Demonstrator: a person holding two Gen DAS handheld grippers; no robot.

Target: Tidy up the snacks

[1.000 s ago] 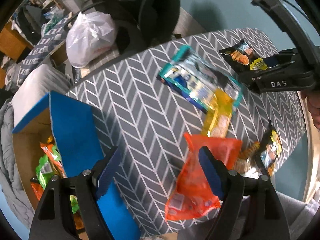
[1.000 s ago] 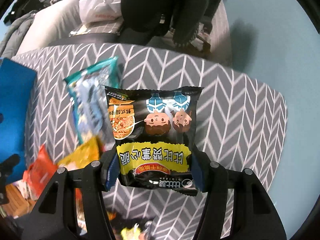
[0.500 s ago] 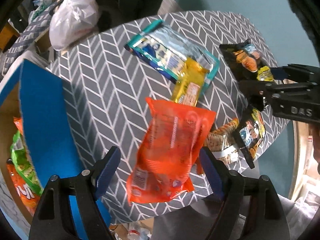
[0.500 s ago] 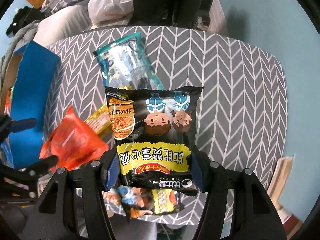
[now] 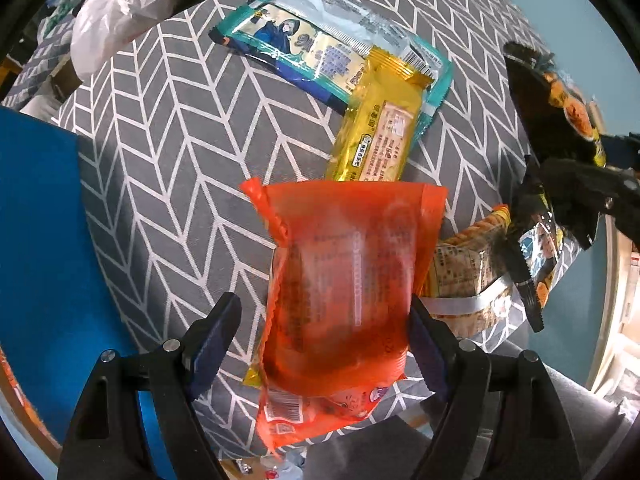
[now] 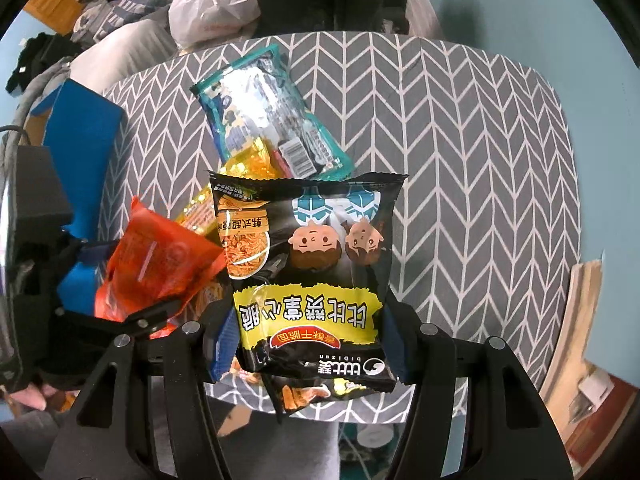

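Here, at the left edge of the table (image 5: 168, 152): a blue flap (image 5: 44, 248) of a box, reaching up past the grey herringbone cloth. Next, nearer the front edge: left gripper (image 5: 320, 344) with jaws spread wide, an orange pack (image 5: 344, 304) between them, touching the right pad, a clear gap at the left pad; whether lifted off the cloth or lying on it, cannot tell. Behind the orange pack, toward the table's middle: a yellow pack (image 5: 380, 132), its far end lying over a long teal pack (image 5: 320, 44) set slantwise toward the far edge. Beyond the far-left edge: a white plastic bag (image 5: 120, 12). Right of the orange pack, at the front-right corner: a tan pack (image 5: 468, 268) with a dark pack (image 5: 536, 256) just beside it, both partly hidden. Farther right, above that corner: right gripper (image 6: 308, 340), jaws clamped on the lower end of a black noodle pack (image 6: 308, 248), held off the table, print upside down toward the camera, yellow band near the pads. From the right wrist view, same order: orange pack low left in the other gripper, yellow and teal packs in the middle, bare cloth across the right half of the table.
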